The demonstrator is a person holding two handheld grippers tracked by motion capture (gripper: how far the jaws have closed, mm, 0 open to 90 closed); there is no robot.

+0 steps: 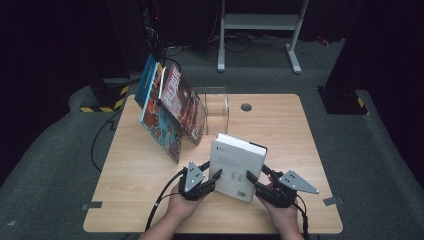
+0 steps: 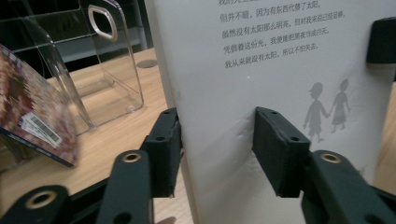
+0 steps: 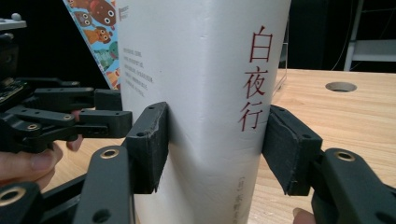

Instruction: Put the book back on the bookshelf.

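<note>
1. The thick white hardcover book (image 1: 236, 167) stands upright near the table's front edge, its long axis vertical, between the two grippers. Its back cover, with grey text and two small grey child silhouettes, faces the camera in the high view; the spine with red Chinese characters (image 3: 252, 79) faces the right gripper. Its lower end is cut off in both gripper views.
2. The light wooden table (image 1: 280, 125) has a round grommet hole (image 1: 246, 107) near its far edge.
3. Two colourful illustrated books (image 1: 167, 107) lean at the far left; their titles are too small to read.
4. A clear acrylic book stand (image 1: 216, 107) is just beside them, hard to make out against the wood.
5. The left gripper (image 1: 210, 176) has its black jaws closed on the white book's left edge, pads pressing both covers.
6. The right gripper (image 1: 255, 182) has its jaws around the spine end; the left pad touches, the right one looks barely clear.
</note>
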